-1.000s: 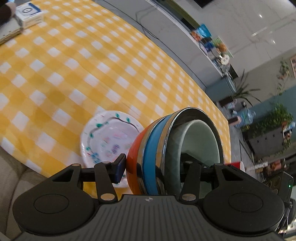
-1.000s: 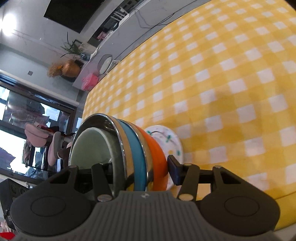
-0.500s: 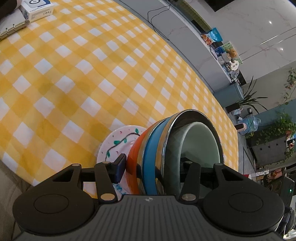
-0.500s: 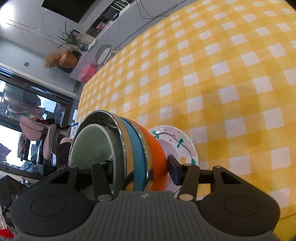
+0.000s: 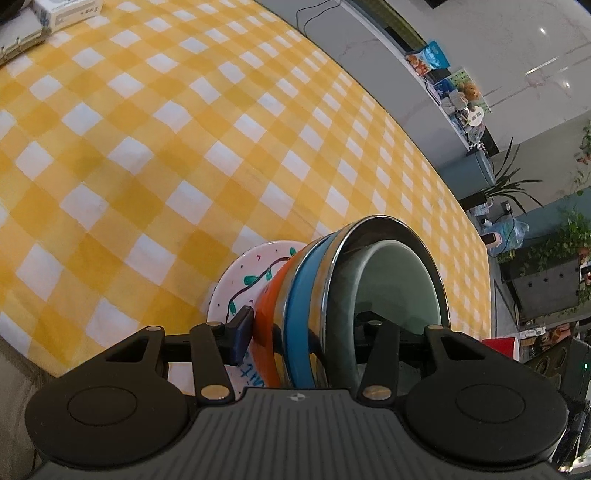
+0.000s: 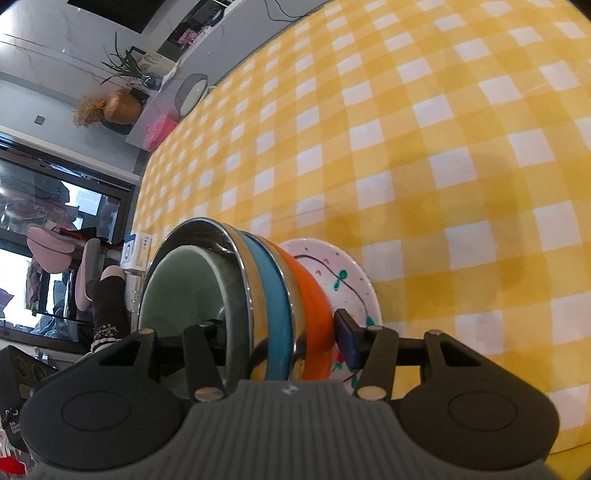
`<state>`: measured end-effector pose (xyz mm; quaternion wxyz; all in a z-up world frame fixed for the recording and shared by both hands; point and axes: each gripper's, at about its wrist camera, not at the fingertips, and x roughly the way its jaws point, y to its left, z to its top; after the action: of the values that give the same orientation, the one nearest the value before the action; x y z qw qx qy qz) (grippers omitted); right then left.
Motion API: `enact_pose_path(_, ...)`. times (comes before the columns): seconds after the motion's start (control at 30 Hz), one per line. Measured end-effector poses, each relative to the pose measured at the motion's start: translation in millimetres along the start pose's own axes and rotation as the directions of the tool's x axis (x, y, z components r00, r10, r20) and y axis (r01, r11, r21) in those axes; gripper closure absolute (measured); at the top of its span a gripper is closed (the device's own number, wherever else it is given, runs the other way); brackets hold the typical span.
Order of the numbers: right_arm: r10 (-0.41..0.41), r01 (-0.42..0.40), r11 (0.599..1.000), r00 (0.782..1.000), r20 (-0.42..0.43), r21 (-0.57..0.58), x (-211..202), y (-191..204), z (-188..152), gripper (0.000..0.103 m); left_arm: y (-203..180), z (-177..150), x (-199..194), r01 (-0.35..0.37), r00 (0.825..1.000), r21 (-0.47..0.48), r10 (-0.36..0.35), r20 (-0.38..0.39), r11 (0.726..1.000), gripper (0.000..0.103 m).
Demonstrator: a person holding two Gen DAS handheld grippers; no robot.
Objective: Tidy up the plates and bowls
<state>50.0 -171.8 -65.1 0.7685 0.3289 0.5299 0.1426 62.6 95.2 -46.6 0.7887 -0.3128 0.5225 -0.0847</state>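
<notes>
as both grip it, nested bowl stack point(image 5: 314, 295) orange, blue, steel, pale green, left gripper point(image 5: 303, 328), right gripper point(image 6: 280, 328) clamped

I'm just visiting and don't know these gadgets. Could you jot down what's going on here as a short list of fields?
Surface: table under a yellow-and-white checked tablecloth
Being carried: stack of nested bowls, tipped on its side
Stack layers: orange outermost, then blue, then shiny metal, pale green bowl innermost
Left gripper: clamped across the stack's rim
Right gripper: clamped across the stack's rim
Beneath the stack: white painted plate lying on the cloth
Far corner: small white box
</notes>
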Motion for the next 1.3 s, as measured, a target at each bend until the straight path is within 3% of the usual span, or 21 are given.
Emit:
enact_pose_path(0.43,0.004,-0.004,1.000,1.000,0.009,-0.006,-7.6,-5.5,-2.9,0.050,-2.1,-1.4,-3.6,-0.006,1.000,0.019,0.006,0.017,1.000,0.050)
enact_pose_path(0.5,-0.005,0.006,1.000,1.000,0.024,-0.028,-11.7,-2.0,-2.8,0.049,-3.5,-1.9,-6.9,-0.010,0.999,0.029,0.009,0.040,1.000,0.043)
enact_pose_path(0.57,-0.008,0.010,0.999,0.999,0.052,-0.048,-17.8,1.7,-2.0,0.033,-5.8,-3.0,-11.6,-0.020,0.997,0.042,0.017,0.075,0.999,0.036)
enact_pose_path(0.67,-0.026,0.034,0.997,0.994,0.106,-0.075,-28.4,7.1,-0.9,0.024,-12.9,-5.7,-21.9,-0.036,0.992,0.086,0.025,0.126,0.996,0.029)
enact_pose_path(0.77,-0.038,0.055,0.992,0.989,0.145,-0.114,-40.0,13.1,-3.1,0.024,-23.5,-9.9,-36.2,-0.079,0.979,0.139,0.051,0.197,0.987,0.028)
enact_pose_path(0.87,-0.046,0.077,0.985,0.980,0.196,-0.154,-52.5,22.0,-10.1,0.024,-35.0,-18.8,-53.0,-0.126,0.958,0.182,0.072,0.278,0.975,0.028)
enact_pose_path(1.0,-0.066,0.145,0.959,0.950,0.305,-0.243,-77.7,38.7,-28.0,0.022,-56.3,-38.0,-79.2,-0.197,0.914,0.274,0.075,0.399,0.941,0.028)
enact_pose_path(1.07,-0.072,0.192,0.937,0.924,0.376,-0.292,-93.1,44.2,-39.2,0.020,-67.1,-50.8,-91.0,-0.237,0.887,0.330,0.066,0.457,0.914,0.028)
enact_pose_path(1.2,-0.079,0.283,0.890,0.868,0.490,-0.358,-118.8,51.1,-63.4,0.019,-85.5,-85.0,-110.4,-0.335,0.821,0.443,0.027,0.570,0.832,0.028)
enact_pose_path(1.3,-0.083,0.314,0.882,0.839,0.538,-0.353,-134.1,46.9,-79.0,0.019,-91.2,-108.2,-117.9,-0.383,0.786,0.486,0.000,0.618,0.786,0.028)
